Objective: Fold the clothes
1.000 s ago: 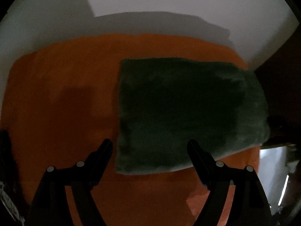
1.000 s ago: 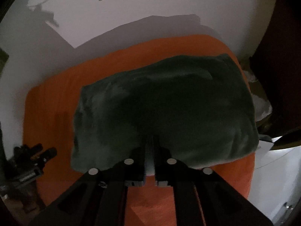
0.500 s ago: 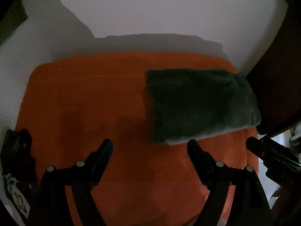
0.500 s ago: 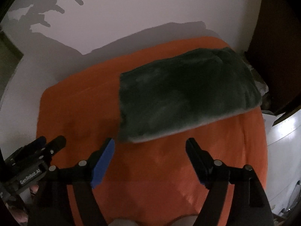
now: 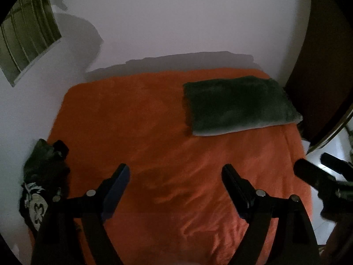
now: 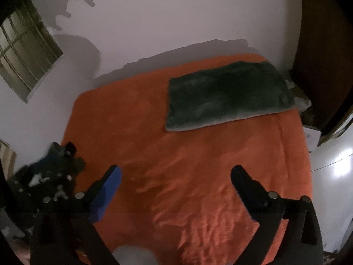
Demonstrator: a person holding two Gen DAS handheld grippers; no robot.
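The folded dark green garment [image 5: 240, 105] lies flat on the orange bed cover [image 5: 154, 154], well ahead of both grippers and off to their right, its long axis running crosswise to their fingers, near the cover's far right corner. The left gripper [image 5: 174, 176] and the right gripper [image 6: 175, 177] are both opening, jaws wide with nothing between them.

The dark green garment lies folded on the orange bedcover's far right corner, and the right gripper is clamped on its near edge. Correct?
Not quite. The right gripper holds nothing: its jaws are opening over bare orange bedcover, as the right wrist view shows. The dark green garment does lie folded at the far right corner.
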